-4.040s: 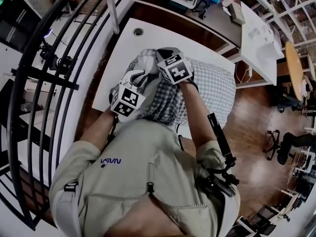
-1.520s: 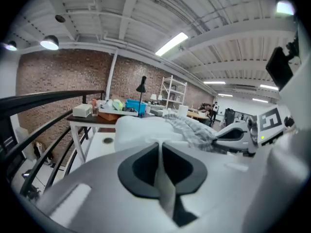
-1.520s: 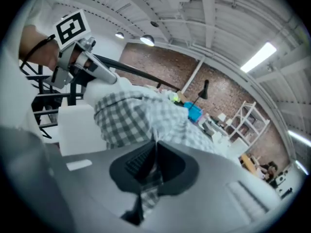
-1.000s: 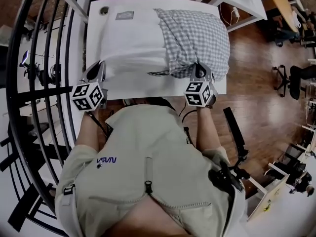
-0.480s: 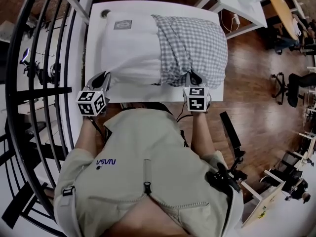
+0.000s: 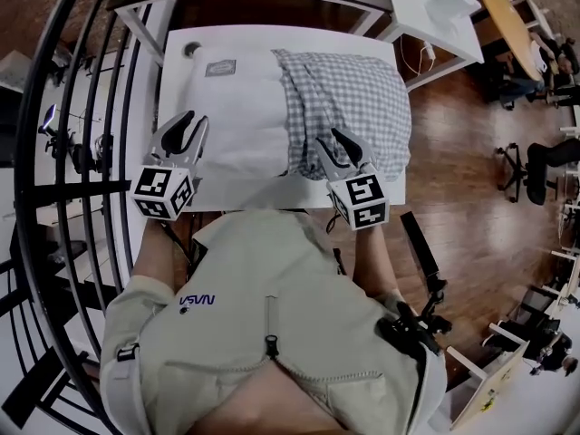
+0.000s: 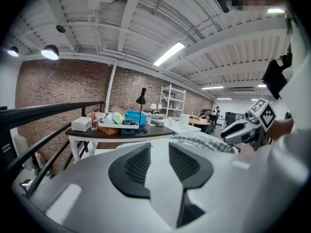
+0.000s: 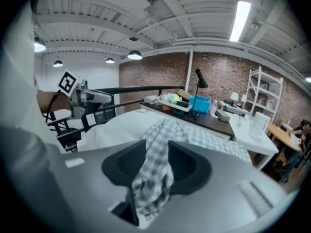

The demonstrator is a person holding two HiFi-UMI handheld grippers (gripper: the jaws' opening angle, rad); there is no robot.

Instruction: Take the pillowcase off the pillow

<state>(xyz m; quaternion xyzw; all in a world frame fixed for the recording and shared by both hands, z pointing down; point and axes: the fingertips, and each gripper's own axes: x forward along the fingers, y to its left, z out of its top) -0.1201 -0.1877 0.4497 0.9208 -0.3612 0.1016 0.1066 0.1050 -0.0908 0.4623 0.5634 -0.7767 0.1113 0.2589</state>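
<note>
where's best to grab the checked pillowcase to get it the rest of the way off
Probably the checked pillowcase at its near right corner, approached from the near edge of the table. It covers only the right half of the white pillow, open bunched edge across the middle, so a rightward pull should slide it off.

Left tool [image 6: 186, 123] and right tool [image 6: 328, 140] hover, jaws just opened, pillowcase [image 8: 154, 174] between right's.
</note>
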